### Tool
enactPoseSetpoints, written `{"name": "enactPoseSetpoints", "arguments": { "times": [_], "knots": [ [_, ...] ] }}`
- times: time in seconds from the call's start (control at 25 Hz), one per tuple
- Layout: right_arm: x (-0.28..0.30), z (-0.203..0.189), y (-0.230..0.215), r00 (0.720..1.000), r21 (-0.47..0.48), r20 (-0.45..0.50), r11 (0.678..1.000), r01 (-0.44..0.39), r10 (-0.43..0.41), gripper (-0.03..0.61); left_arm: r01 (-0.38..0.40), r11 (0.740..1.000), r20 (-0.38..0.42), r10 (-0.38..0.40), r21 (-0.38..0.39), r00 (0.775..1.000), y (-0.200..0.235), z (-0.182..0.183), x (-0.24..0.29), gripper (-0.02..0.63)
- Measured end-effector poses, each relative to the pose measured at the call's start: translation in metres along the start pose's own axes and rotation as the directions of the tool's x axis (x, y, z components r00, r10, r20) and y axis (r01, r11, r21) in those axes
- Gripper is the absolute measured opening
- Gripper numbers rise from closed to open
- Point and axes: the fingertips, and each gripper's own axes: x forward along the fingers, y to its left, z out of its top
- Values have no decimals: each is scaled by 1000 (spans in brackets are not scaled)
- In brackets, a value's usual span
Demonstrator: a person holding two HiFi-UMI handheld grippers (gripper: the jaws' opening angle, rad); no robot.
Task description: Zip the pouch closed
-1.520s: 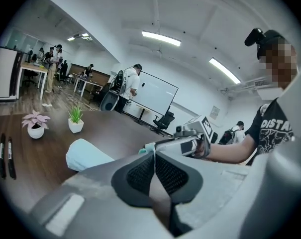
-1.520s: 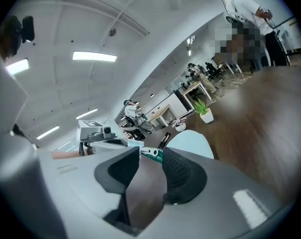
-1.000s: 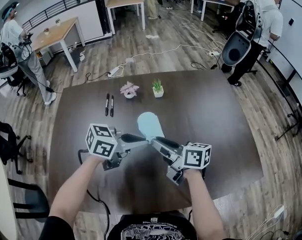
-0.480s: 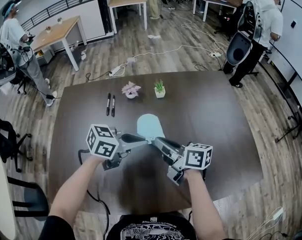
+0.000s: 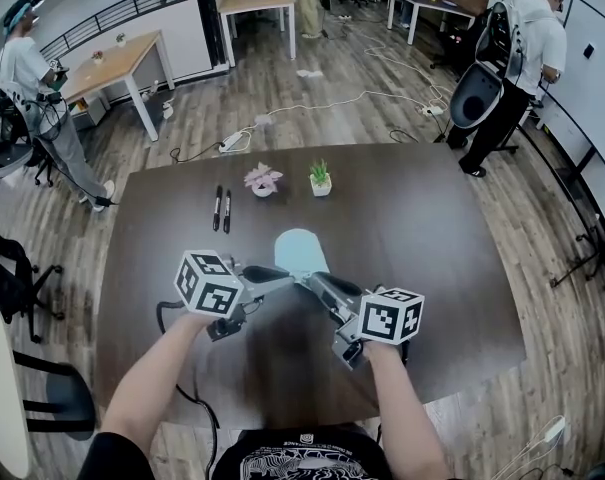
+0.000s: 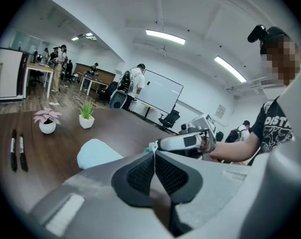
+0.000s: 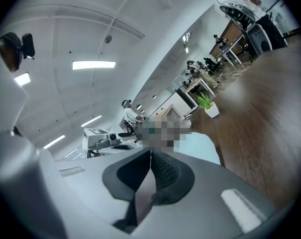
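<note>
A light blue pouch (image 5: 300, 250) lies on the dark brown table (image 5: 432, 238), with its near end lifted between my two grippers. My left gripper (image 5: 290, 277) reaches in from the left and is shut on that end; a small white and teal bit of the pouch (image 6: 151, 147) shows at its tip (image 6: 153, 151). My right gripper (image 5: 308, 279) comes from the right, tip to tip with the left, and is shut at the same end. In the right gripper view its jaws (image 7: 150, 152) are pressed together. The pouch (image 7: 204, 146) lies just beyond, and a blurred patch hides the pinched part.
Two black markers (image 5: 220, 209) lie at the back left. A pink flower pot (image 5: 261, 180) and a green plant pot (image 5: 321, 177) stand behind the pouch. A black cable (image 5: 167, 314) hangs near the left front edge. People and desks stand on the floor beyond.
Both grippers stay at the pouch's near end. The right gripper's marker cube has slipped slightly toward me; the pouch has barely moved.
</note>
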Motion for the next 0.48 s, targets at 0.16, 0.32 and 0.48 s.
{"name": "enactPoseSetpoints", "arguments": {
  "times": [0.16,0.32,0.48],
  "knots": [
    [5,3,-4,992,-109,3,987,122,-122,6,-116,992,27,117,-40,993,14,1,1,8],
    [7,7,-4,977,-182,32,960,214,-212,6,-205,970,90,217,-127,972,21,6,-1,8],
    [8,7,-4,969,-219,38,944,247,-245,6,-259,938,143,296,-232,944,21,4,-3,8]
  ]
}}
